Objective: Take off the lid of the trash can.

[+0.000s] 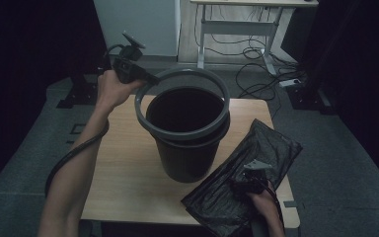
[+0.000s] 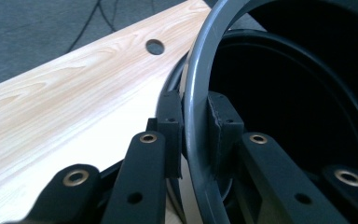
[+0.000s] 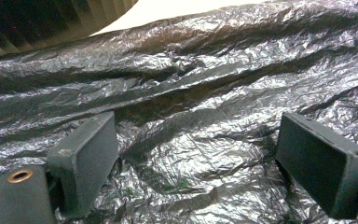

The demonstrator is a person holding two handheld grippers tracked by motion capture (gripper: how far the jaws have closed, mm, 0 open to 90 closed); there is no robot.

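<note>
The left claw (image 2: 195,135) pinches a grey ring (image 1: 177,74), tilted up off the black bin (image 1: 187,148) standing mid-desk (image 1: 123,163). The right claw (image 3: 196,158) hovers wide open over a black bag (image 1: 256,163) at the desk's near right corner.

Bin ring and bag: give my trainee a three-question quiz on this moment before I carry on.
1. True or false: the left gripper has its jaws closed on the grey ring of the black bin.
2. Which one is it? The right gripper is: A) clamped on the bin wall, B) open over the black plastic bag, C) holding a cable.
3. How does the ring sit on the bin?

Key
1. True: one jaw presses inside, one outside the ring.
2. B: the jaws stand wide apart, with crinkled bag between them.
3. Tilted, raised on the left gripper's side above the bin's rim, lower on the opposite side.
</note>
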